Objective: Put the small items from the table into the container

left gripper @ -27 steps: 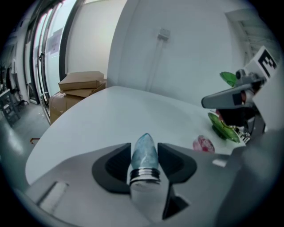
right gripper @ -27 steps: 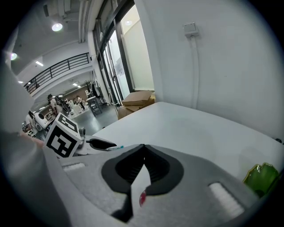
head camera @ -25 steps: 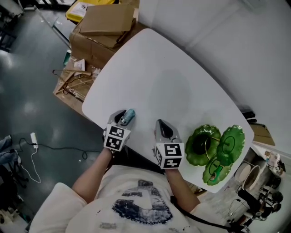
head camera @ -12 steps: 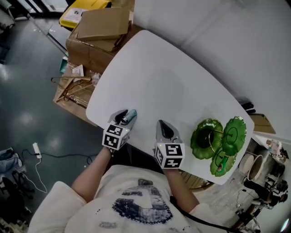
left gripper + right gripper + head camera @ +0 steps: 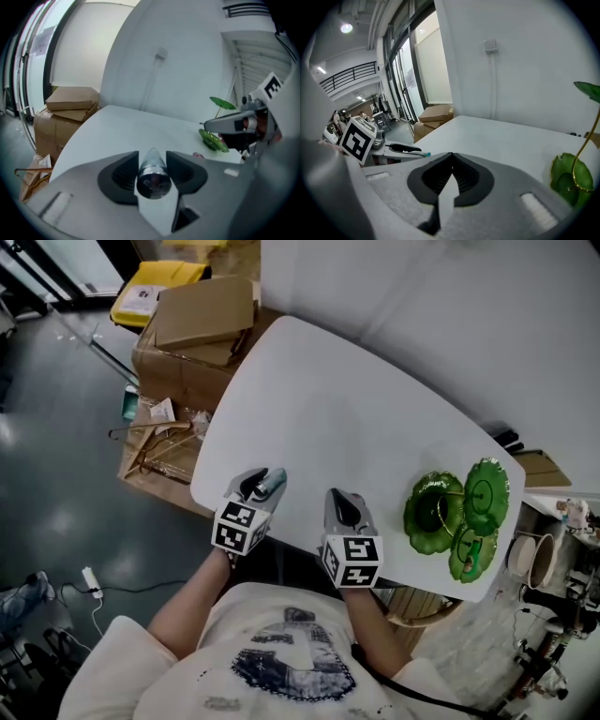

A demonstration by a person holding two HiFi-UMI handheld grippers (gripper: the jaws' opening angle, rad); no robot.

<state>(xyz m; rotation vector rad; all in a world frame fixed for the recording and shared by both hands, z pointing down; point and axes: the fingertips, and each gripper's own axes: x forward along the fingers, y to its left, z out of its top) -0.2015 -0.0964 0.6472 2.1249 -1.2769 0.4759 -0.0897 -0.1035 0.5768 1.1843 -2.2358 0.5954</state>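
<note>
While I watch through the head camera, left gripper point(image 5: 263, 484): jaws part-way apart and clamped on a small metallic cylinder point(image 5: 152, 174).
Cylinder: gripped by its sides between the pads, one round end facing the gripper's camera, the other poking forward past the fingertips; it sits over the table's near left edge.
Right gripper point(image 5: 343, 499): jaws pressed together, nothing in them; I hold it just beside the left one at the same near edge.
Container: green leaf-dish stand point(image 5: 424, 523), three leaf-shaped dishes on a gold wire frame, at the right end of the table point(image 5: 356, 409), well apart from the cylinder.
In the way: my right gripper sits between the held cylinder and the stand.
Floor, left of the table: cardboard boxes point(image 5: 197, 329) stacked against the table's far left edge, wire hangers point(image 5: 155, 442) on a flattened carton below them, a cable point(image 5: 92, 582) nearer me.
</note>
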